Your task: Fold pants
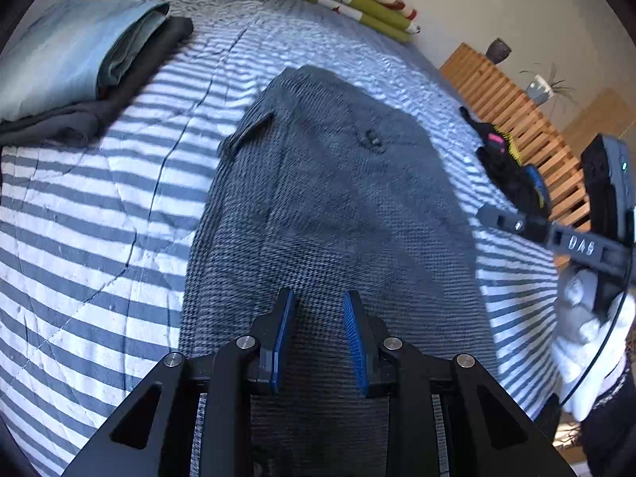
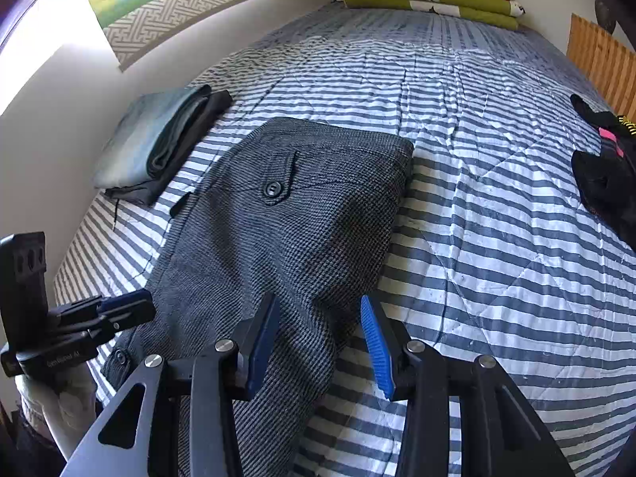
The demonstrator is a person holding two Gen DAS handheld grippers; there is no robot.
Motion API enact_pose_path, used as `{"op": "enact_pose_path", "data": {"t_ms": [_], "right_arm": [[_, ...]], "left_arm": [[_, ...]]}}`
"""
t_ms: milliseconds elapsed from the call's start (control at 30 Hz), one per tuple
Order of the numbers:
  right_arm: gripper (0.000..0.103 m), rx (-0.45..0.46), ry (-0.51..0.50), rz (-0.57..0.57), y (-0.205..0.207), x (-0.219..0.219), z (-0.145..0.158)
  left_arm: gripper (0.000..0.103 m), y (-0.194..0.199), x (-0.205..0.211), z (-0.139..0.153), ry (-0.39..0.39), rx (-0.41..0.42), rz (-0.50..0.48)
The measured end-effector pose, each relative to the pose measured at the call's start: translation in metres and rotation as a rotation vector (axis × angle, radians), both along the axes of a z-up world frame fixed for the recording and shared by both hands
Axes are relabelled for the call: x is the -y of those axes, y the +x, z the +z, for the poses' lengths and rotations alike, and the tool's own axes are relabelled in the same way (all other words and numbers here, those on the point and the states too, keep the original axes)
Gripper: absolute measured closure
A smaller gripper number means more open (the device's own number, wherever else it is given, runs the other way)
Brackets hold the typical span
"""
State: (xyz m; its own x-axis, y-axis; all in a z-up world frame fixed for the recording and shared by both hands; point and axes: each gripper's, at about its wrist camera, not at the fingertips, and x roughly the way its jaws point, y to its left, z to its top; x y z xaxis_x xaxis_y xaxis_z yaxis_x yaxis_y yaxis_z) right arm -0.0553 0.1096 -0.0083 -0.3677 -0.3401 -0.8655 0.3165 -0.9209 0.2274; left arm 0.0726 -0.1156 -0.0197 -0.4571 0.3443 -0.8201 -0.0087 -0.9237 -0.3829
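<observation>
Left wrist view: the gray pants (image 1: 330, 183) lie lengthwise on the striped bedspread (image 1: 99, 238), waistband at the far end. The left gripper (image 1: 319, 338) hangs right over the fabric, jaws spread apart, nothing between them. Off to the right, the right gripper (image 1: 532, 187) shows at the bed's edge, held by a hand (image 1: 588, 342) in a white glove. A stack of folded clothes (image 1: 79, 63) sits far left.

Right wrist view: the pants (image 2: 278, 230) stretch away, button (image 2: 271, 189) on the back pocket facing up. The right gripper (image 2: 322, 342) has its jaws released, one blue pad over the cloth, the other over the bedspread (image 2: 497, 218), gripping nothing. The left gripper (image 2: 127, 308) sits at the pants' left edge; its jaws I cannot tell from this angle.
</observation>
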Motion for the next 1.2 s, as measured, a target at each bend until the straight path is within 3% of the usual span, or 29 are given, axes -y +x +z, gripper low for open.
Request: {"op": "enact_pose_path", "data": {"t_ms": [100, 200, 400, 500, 567, 600, 733, 833, 1100, 1167, 1200], "right_arm": [[0.064, 0.08, -0.071, -0.038, -0.036, -0.011, -0.028], [0.064, 0.091, 0.082, -0.083, -0.067, -0.008, -0.059], [0.063, 0.078, -0.088, -0.119, -0.053, -0.045, -0.025], [0.059, 0.091, -0.118, -0.092, -0.021, -0.06, -0.019], [0.056, 0.108, -0.149, -0.08, -0.001, -0.069, -0.02], [0.054, 0.12, -0.164, -0.08, 0.005, -0.071, -0.021], [0.049, 0.168, -0.211, -0.079, 0.026, -0.072, -0.032], [0.048, 0.186, -0.225, -0.076, 0.033, -0.069, -0.042], [0.048, 0.261, -0.348, -0.066, 0.028, -0.06, -0.064], [0.048, 0.3, -0.397, -0.05, 0.024, -0.054, -0.073], [0.047, 0.305, -0.419, -0.044, 0.024, -0.052, -0.076]], "left_arm": [[0.082, 0.003, 0.012, -0.019, 0.051, -0.037, 0.011], [0.082, 0.003, 0.016, -0.021, 0.085, -0.036, 0.014], [0.079, 0.004, 0.012, -0.005, 0.07, -0.034, 0.006], [0.061, 0.005, 0.022, 0.017, 0.074, -0.087, 0.013], [0.029, 0.002, 0.028, 0.029, 0.047, -0.101, 0.019], [0.026, -0.002, 0.03, 0.03, 0.034, -0.093, 0.022], [0.025, -0.028, 0.036, 0.024, -0.008, -0.02, 0.019], [0.025, -0.042, 0.039, 0.012, 0.014, 0.051, 0.004], [0.028, -0.065, 0.033, -0.01, 0.049, 0.084, -0.035], [0.049, -0.068, 0.03, -0.016, 0.045, 0.095, -0.045], [0.053, -0.067, 0.029, -0.018, 0.024, 0.094, -0.048]]}}
